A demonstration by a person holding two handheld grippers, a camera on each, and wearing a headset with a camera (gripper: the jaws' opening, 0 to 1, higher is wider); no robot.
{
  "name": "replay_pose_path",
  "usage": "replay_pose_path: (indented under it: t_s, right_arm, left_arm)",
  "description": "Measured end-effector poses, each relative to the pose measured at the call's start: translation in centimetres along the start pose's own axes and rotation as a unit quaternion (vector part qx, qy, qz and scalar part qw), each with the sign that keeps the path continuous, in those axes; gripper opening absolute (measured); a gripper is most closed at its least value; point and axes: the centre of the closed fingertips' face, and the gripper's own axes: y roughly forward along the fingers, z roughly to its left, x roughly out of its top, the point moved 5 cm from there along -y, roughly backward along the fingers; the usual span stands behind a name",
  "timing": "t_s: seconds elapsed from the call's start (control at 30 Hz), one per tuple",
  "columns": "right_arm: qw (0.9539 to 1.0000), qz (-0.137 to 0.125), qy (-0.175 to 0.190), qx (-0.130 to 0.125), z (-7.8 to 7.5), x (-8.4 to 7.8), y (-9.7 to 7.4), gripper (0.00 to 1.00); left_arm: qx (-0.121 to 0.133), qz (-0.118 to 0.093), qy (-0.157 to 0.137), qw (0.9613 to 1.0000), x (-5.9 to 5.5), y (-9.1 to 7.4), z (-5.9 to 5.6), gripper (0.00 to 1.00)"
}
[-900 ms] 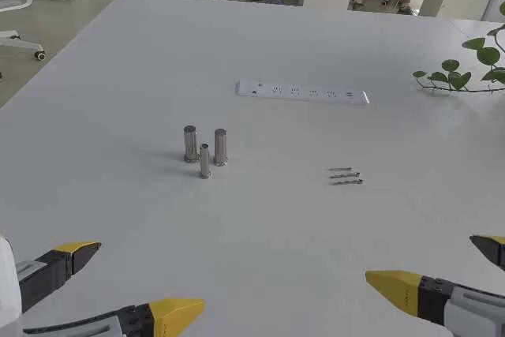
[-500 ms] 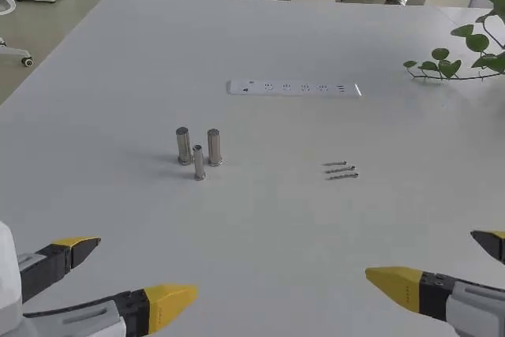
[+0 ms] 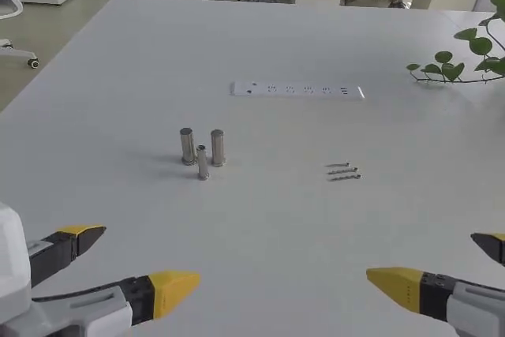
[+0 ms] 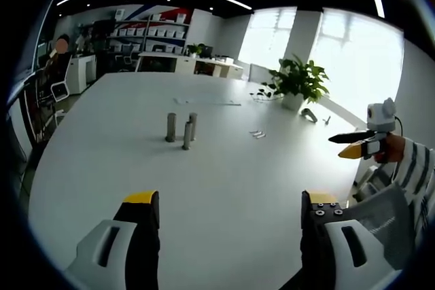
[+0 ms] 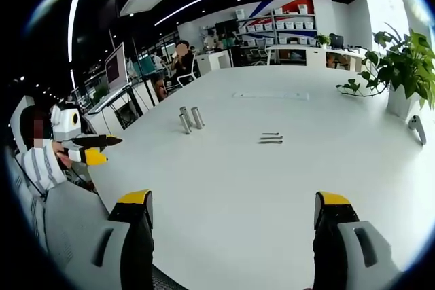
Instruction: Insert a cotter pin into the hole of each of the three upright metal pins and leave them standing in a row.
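Left gripper (image 3: 138,258): its fingers (image 3: 173,286) are wide apart and hold nothing; it hangs low at the near edge of the desk (image 3: 268,226).
Right gripper (image 3: 422,258): its fingers (image 3: 390,283) are wide apart too, with nothing in them (ready to grab, I think).
Metal pins (image 3: 202,151): three stand up in a small bunch, two behind and one in front; not a neat row yet.
Cotter pins (image 3: 343,172): three lie flat side by side, well apart from the metal pins, on the right gripper's side.
Why so: each sort sits on its own side, so maybe the right gripper picks a cotter pin while the left steadies a metal pin.
Farther off: a power strip (image 3: 298,90) and a plant (image 3: 465,61).
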Motion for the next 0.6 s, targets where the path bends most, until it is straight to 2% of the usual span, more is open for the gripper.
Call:
replay_pose_path:
  t_s: [0.6]
  right_arm:
    - [0.9998,-0.001,0.017,-0.004,-0.5,-0.1,0.0,0.98]
  left_arm:
    - [0.011,-0.004,-0.003,0.9999,0.8,0.7,1.3,0.77]
